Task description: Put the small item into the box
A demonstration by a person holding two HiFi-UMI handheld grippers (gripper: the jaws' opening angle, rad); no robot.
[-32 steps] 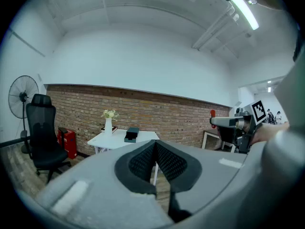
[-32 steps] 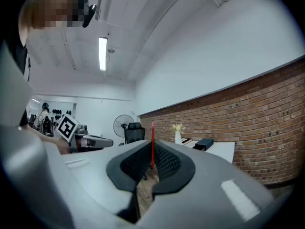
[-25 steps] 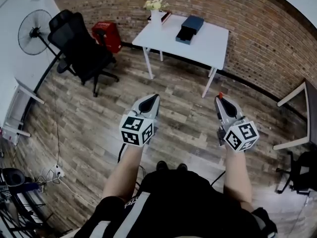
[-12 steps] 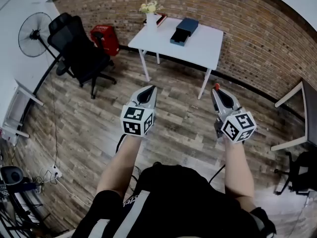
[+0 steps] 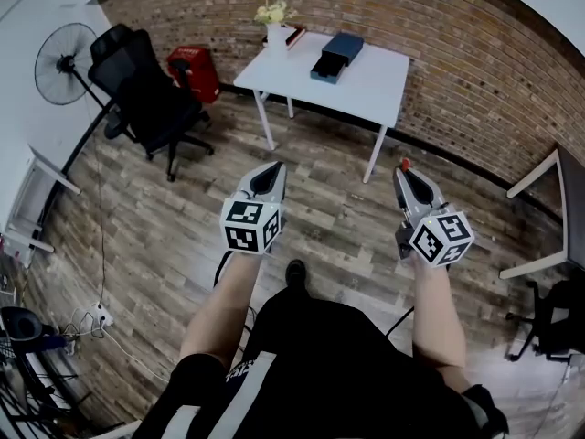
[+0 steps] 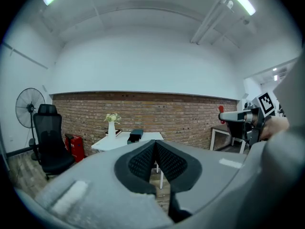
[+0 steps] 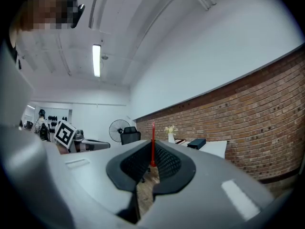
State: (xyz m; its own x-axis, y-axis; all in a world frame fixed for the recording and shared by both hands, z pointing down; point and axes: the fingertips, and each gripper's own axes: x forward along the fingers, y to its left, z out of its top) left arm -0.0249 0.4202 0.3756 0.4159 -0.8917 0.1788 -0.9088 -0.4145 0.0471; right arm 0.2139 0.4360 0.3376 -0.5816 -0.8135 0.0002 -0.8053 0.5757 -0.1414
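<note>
A dark blue box (image 5: 334, 55) lies on the white table (image 5: 375, 85) by the brick wall, well ahead of both grippers. My right gripper (image 5: 406, 174) is held over the wooden floor, shut on a small thin red item (image 5: 405, 164) that sticks up from its tip. In the right gripper view the red item (image 7: 153, 144) stands between the closed pads, with the box (image 7: 196, 143) far off on the table. My left gripper (image 5: 272, 169) is level with the right one, shut with nothing in it. The left gripper view shows the box (image 6: 136, 135) in the distance.
A white vase of flowers (image 5: 274, 24) and a book stand at the table's far left corner. A black office chair (image 5: 146, 90), a fan (image 5: 64, 60) and a red case (image 5: 194, 67) are at the left. Another desk (image 5: 548, 208) is at the right. Cables (image 5: 96, 318) lie at lower left.
The person has stepped towards the table, which has shifted left and up in the head view; a foot now shows below. Both grippers stay shut, and the red item is still held.
</note>
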